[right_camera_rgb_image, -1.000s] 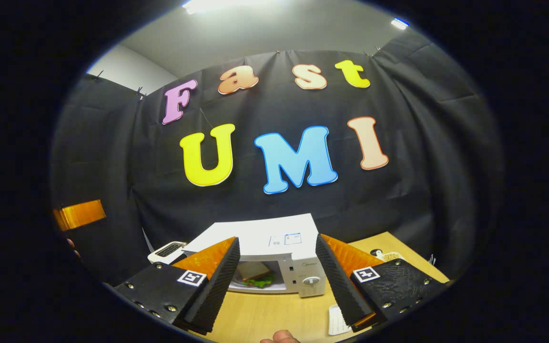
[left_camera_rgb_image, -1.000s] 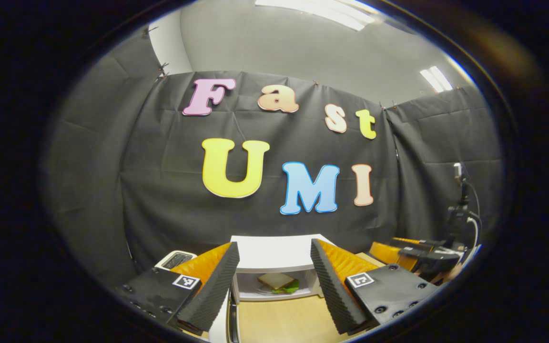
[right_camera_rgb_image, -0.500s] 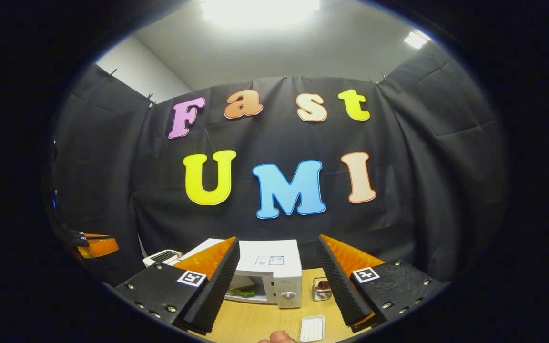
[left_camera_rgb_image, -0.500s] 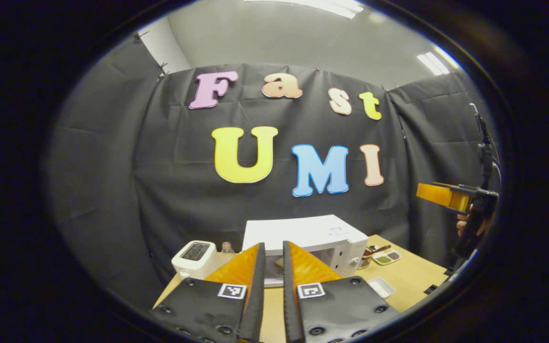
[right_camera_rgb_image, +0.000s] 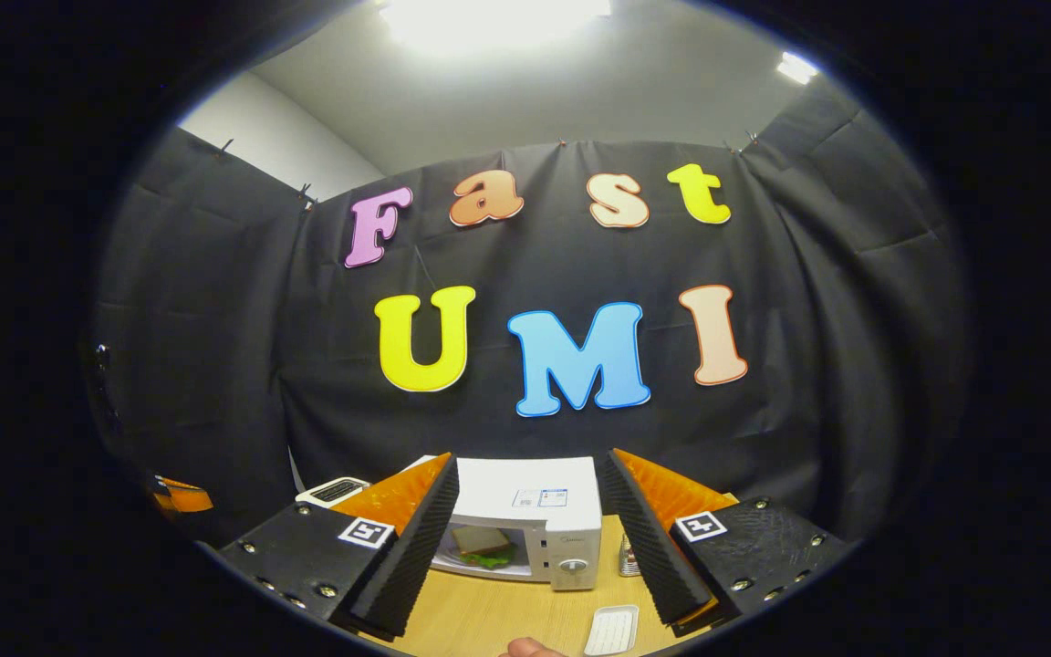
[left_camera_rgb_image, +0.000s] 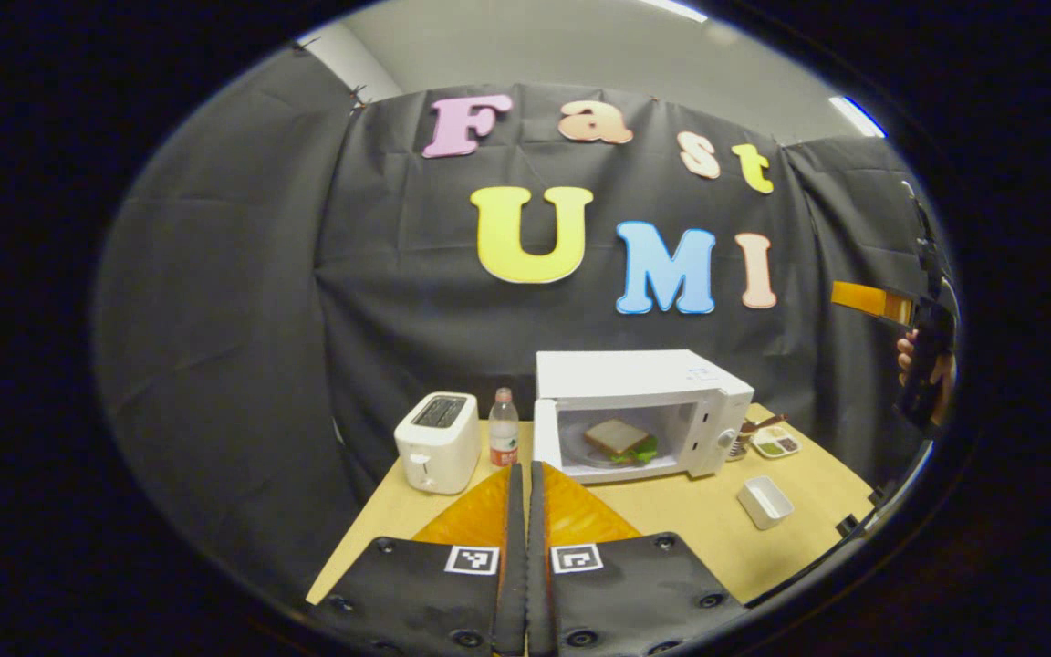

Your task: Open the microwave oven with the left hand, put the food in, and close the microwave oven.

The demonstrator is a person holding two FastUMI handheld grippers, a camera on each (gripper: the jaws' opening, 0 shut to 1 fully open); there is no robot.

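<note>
Pale wood forms the worktop. In the left gripper view, from left to right it carries a white toaster, a small bottle, the white microwave oven with its cavity open to view and a sandwich on a plate inside, a jar with a spoon, a divided dish and a white tray. The left gripper has its jaws together on nothing, well short of the oven. At the right edge a hand holds the right gripper, whose jaws stand wide apart in its own view, framing the oven.
</note>
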